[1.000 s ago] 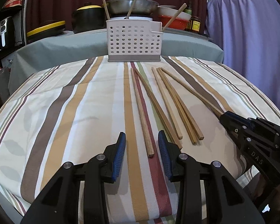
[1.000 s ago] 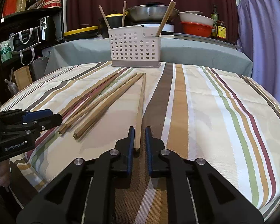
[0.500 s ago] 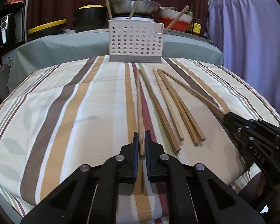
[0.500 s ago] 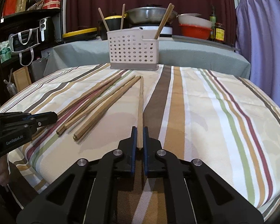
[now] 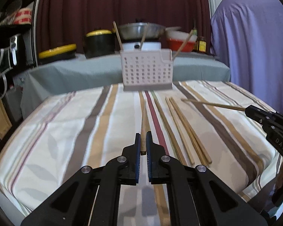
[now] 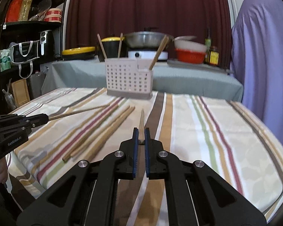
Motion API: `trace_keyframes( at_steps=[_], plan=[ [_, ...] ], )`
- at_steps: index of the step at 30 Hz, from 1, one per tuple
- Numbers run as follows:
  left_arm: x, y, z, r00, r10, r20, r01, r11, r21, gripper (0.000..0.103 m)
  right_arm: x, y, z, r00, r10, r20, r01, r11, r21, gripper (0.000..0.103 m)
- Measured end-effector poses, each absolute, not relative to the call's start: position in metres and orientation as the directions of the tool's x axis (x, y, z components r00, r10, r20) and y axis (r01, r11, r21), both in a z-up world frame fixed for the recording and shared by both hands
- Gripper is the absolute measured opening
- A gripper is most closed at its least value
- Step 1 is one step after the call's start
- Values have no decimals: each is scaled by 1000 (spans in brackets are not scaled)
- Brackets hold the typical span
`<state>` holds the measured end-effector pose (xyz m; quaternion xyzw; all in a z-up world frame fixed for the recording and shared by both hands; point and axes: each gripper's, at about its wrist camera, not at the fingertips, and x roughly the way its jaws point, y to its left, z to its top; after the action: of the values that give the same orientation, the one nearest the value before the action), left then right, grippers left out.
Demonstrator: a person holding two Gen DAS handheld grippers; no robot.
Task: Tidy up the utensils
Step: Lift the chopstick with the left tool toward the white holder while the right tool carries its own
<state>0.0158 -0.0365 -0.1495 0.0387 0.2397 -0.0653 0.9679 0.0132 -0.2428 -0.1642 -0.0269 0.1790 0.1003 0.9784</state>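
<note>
Both grippers [image 5: 143,141] [image 6: 141,136] clamped on thin wooden sticks [image 5: 143,120] [image 6: 141,120], above striped cloth [image 5: 66,124]; holey white basket [image 5: 147,71] behind.

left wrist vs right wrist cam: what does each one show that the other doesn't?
Left wrist only: the left gripper head-on, shut on a chopstick, and the right gripper's outer side at the right edge.

Right wrist only: the right gripper head-on, shut on its own chopstick, and the black shelf with its red containers.

Both: the white perforated holder with chopsticks in it, loose chopsticks on the striped tablecloth, and the cookware behind.
</note>
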Motion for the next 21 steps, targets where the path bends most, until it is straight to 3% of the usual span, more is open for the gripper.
trace_keyframes(
  at_steps=[21],
  plan=[
    [-13,-22,-64,966,-93,-240,108,993,51,6,-5,-244,-90,962,201,-182,-213,976,-45,6]
  ],
)
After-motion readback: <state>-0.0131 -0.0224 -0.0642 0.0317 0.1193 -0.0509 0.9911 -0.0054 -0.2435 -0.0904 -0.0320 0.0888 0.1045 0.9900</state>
